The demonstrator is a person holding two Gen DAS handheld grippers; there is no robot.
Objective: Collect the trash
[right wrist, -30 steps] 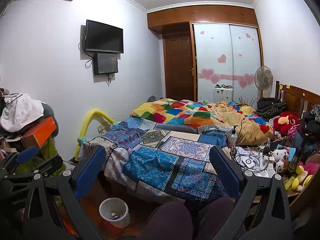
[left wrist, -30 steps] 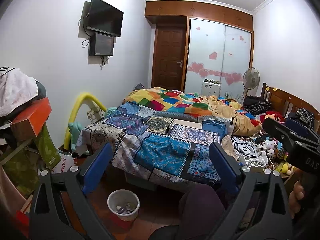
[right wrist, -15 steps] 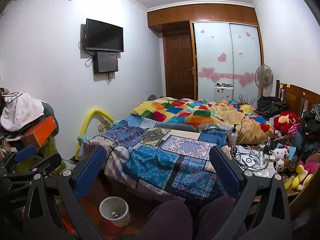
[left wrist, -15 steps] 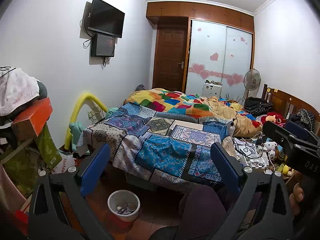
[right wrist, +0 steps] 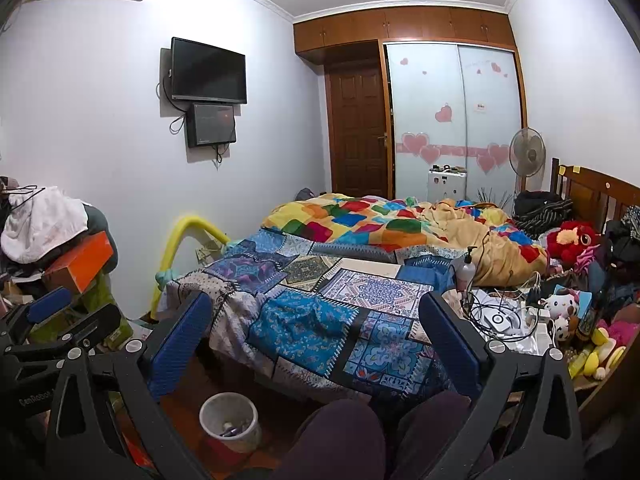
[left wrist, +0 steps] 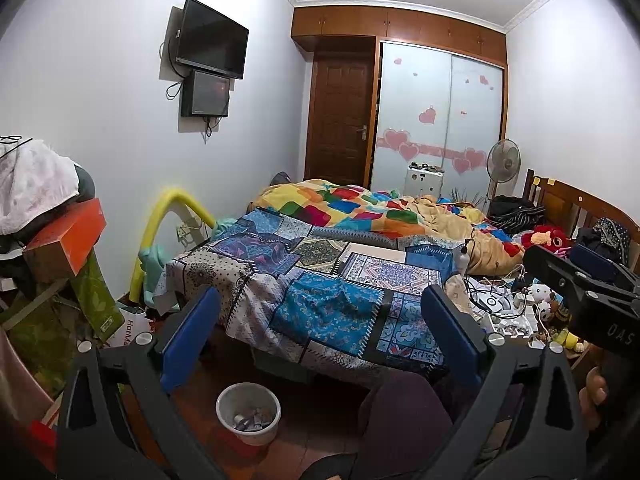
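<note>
A small round white plastic waste bin (left wrist: 248, 412) stands upright on the reddish-brown floor, just beside the foot corner of the bed. Its mouth is open, and a low heap of mixed scraps (left wrist: 249, 424) lies at the bottom, grey and dark bits too small to identify. In the right wrist view the same bin (right wrist: 229, 421) appears low and left of centre, with only a few pieces visible inside.
</note>
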